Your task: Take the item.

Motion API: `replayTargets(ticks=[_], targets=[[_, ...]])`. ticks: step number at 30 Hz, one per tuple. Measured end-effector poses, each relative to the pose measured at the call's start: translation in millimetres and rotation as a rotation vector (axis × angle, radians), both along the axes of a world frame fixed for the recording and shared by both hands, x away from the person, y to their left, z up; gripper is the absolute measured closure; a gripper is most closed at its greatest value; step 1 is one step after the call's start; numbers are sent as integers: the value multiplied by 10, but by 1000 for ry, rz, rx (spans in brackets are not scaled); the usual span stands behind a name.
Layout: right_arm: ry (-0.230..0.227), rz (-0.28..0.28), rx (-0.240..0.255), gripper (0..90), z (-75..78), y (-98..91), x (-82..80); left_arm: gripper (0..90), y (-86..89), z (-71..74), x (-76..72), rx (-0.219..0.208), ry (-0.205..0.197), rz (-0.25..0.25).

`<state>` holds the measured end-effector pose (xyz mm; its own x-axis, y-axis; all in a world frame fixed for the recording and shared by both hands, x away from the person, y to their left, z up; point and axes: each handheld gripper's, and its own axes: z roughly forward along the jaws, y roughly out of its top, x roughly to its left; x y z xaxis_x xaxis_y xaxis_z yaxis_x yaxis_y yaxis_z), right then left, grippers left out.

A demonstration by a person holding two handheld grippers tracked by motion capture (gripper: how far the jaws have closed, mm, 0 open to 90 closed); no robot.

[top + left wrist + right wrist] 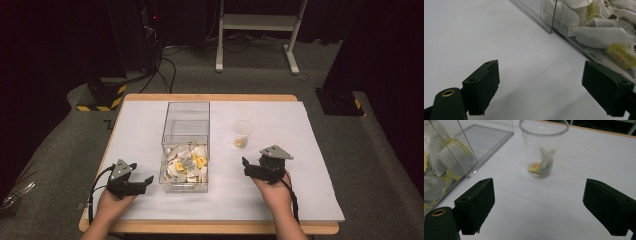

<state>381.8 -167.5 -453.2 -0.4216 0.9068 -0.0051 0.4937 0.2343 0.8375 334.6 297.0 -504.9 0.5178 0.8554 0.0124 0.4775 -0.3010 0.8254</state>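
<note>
A clear plastic box (186,131) stands mid-table, its near half heaped with tea bags (187,165) with yellow tags. To its right stands a clear plastic cup (242,133) holding one tea bag (543,165). My left gripper (142,182) rests low on the table at the box's near left corner, open, nothing between its jaws; the box wall (554,17) and tea bags (604,35) lie just ahead of it. My right gripper (250,169) hovers near the table, right of the box and short of the cup (543,147), open and empty.
A white sheet (280,150) covers the wooden table, whose edge (210,228) runs along the front. Beyond the table are grey carpet, a white desk frame (257,30) and black stands with striped bases (100,97).
</note>
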Motion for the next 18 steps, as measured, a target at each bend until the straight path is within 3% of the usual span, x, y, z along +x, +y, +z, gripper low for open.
replayTargets(ticks=[6,10,14,18], targets=[[31,-14,-11,106,-158,-102,-89,150,-2,-1,-2,-5,2,0],[88,-27,-31,107,-293,-194,-170,150,-5,-2,-2,-11,8,-2],[107,-38,-41,109,-366,-269,-235,150,-10,-3,-4,-6,4,-1],[135,-34,-90,112,-422,-322,-279,150,-10,-4,-2,-10,7,4]])
